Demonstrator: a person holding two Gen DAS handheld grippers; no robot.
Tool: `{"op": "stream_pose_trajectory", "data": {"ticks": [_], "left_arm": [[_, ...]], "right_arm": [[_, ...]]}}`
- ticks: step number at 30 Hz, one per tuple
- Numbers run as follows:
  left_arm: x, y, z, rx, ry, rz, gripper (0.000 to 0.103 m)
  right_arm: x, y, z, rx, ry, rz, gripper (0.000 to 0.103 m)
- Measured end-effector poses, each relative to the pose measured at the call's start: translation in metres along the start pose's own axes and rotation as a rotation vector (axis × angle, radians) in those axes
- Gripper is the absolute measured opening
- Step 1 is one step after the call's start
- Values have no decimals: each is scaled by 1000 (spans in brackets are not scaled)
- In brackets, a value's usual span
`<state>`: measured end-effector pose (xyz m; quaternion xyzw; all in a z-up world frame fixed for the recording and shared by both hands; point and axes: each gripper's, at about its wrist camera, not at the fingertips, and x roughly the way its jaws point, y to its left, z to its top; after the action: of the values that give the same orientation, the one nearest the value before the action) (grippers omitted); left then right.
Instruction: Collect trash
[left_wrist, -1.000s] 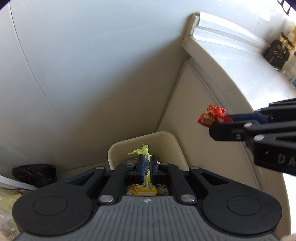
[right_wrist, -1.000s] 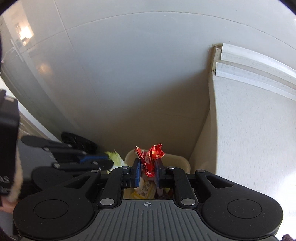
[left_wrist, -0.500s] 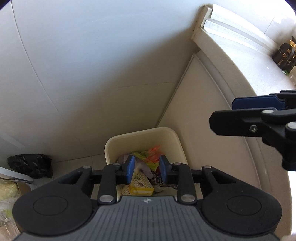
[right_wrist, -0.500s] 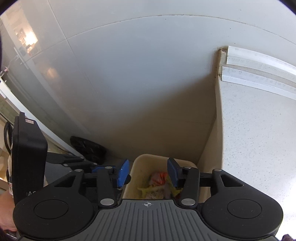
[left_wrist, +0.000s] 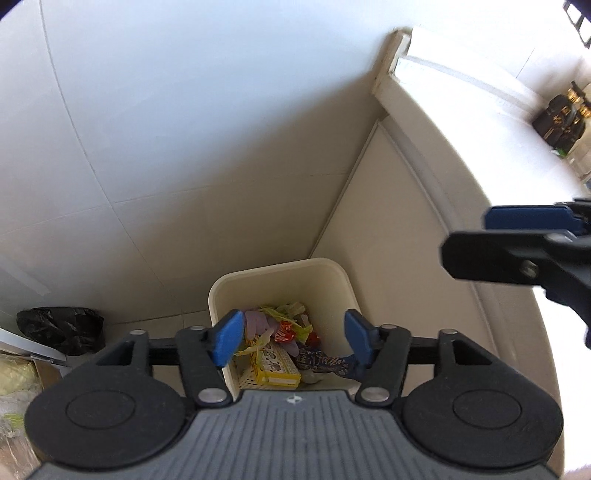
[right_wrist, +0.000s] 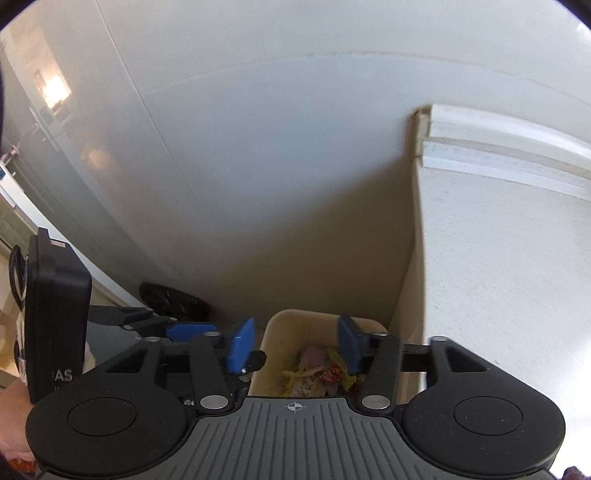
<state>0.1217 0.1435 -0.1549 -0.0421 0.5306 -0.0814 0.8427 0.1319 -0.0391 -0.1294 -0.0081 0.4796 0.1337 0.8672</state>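
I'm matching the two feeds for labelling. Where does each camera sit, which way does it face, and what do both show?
Left wrist: on the left gripper, looking steeply down into the bin; jaws opening, nothing between them; right gripper at right.
Right wrist: on the right gripper, facing down at the bin; jaws opening, empty; left gripper at left.
Shared: bin, trash, black bag.

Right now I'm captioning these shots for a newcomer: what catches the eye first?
The cream bin on the floor in the corner, with colourful wrappers and a yellow box inside. Above it the left hand-held gripper and right hand-held gripper have blue jaws opening, nothing between them. A black bag lies by the wall.
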Motion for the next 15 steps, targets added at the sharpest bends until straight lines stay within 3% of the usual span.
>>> {"op": "stream_pose_trajectory", "data": {"ticks": [9,15], "left_arm": [[-65,-21,-21,-13,-58,3,99],[-110,-46,-38,8,-70,7,102]], "right_arm": [[-90,4,-36,106,-153,-140,84],[-143,13,-65,190,-205,-258,91]]}}
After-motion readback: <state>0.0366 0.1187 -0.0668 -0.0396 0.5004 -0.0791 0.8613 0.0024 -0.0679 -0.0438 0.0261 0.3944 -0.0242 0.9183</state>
